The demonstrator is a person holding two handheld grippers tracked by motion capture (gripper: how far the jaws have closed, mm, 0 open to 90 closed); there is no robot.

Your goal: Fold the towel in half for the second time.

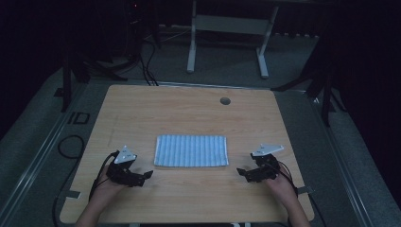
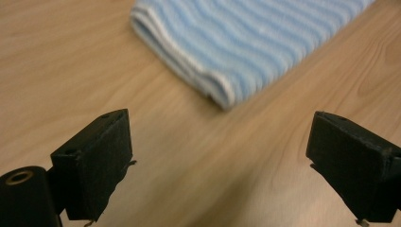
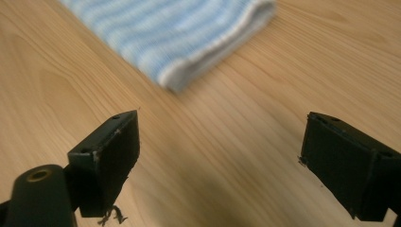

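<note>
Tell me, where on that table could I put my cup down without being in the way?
The far half of the table, between the towel and the round hole, is bare wood. So is the near edge between the two forearms. It's tighter beside the towel's short ends, where the left gripper and right gripper wait, jaws open.

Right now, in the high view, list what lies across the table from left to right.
left gripper → folded blue-and-white striped towel → right gripper, all on the wooden table.
</note>
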